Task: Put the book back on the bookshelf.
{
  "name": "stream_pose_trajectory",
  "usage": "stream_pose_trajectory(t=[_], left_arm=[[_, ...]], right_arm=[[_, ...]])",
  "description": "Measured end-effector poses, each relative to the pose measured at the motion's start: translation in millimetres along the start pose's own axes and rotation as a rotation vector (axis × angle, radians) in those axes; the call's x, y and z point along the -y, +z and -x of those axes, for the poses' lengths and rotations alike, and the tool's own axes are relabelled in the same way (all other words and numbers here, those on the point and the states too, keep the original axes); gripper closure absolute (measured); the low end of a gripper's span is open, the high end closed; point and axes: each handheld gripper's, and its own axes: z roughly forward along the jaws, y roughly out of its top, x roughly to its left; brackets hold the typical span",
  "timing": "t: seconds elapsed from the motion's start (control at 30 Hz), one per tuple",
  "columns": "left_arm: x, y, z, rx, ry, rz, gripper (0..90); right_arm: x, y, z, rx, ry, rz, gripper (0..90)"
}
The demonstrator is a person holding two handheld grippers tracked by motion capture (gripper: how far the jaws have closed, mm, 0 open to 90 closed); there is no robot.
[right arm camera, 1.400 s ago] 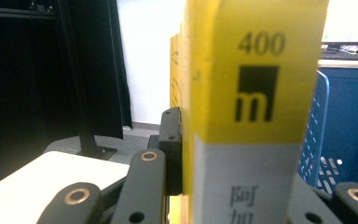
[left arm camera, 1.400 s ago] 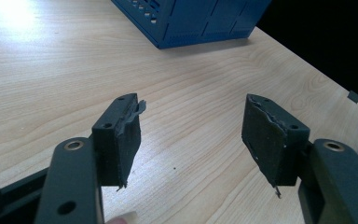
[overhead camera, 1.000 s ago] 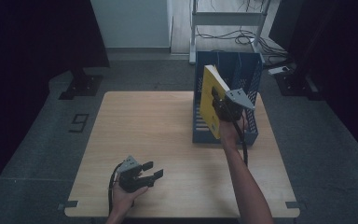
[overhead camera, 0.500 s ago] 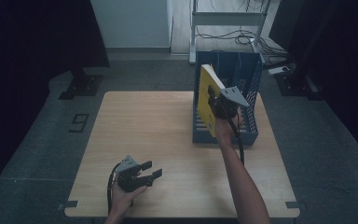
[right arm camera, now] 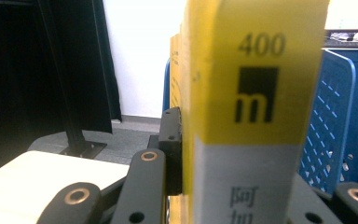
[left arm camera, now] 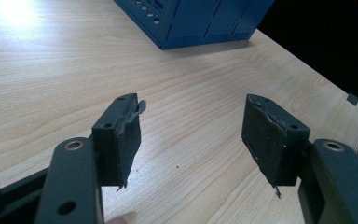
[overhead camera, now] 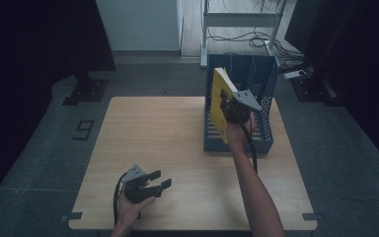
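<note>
A yellow book (overhead camera: 219,100) with a grey band on its spine is held upright and tilted over the left part of the blue slotted rack (overhead camera: 262,84). My right gripper (overhead camera: 227,109) is shut on the yellow book (right arm camera: 256,93), and its left pad (right arm camera: 171,149) presses the cover; the right pad is hidden behind the spine. My left gripper (overhead camera: 160,179) rests in a hand near the table's front left. In the left gripper view it (left arm camera: 191,133) stands open, with nothing between the pads.
The rack (left arm camera: 200,21) stands at the back right of the light wooden table (overhead camera: 153,128). A black cable trails from each gripper. Beyond the table are a dark floor, a metal shelf frame (overhead camera: 242,19) and a black stand foot (overhead camera: 86,91).
My right gripper has shifted slightly left with the yellow book in it. The left gripper has stayed in place.
</note>
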Motion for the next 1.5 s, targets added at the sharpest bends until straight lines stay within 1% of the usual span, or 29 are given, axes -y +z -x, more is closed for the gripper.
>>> stream_pose_trajectory(t=[0.47, 0.77, 1.07, 1.27, 1.37, 1.5], left_arm=[[0.3, -0.9, -1.8, -0.001, -0.005, 0.002, 37.4], [0.3, -2.1, -3.6, -0.003, -0.010, 0.007, 37.4], [0.3, -3.8, -6.1, -0.003, -0.018, 0.013, 37.4], [0.0, -5.1, -7.0, -0.003, -0.017, 0.013, 37.4], [0.1, -4.9, -6.5, -0.001, -0.016, 0.013, 37.4], [0.3, -4.1, -6.6, -0.001, -0.015, 0.010, 37.4]], right_arm=[[4.0, 11.2, -0.1, 0.012, 0.009, -0.006, 73.7], [1.9, 17.9, 2.0, 0.024, 0.013, -0.012, 73.7], [2.0, 27.9, 0.4, 0.031, 0.019, -0.019, 73.7], [1.2, 32.1, -0.5, 0.038, 0.022, -0.020, 73.7], [0.1, 34.1, 1.0, 0.047, 0.035, -0.017, 73.7], [-0.7, 36.8, 1.0, 0.050, 0.032, -0.018, 73.7]])
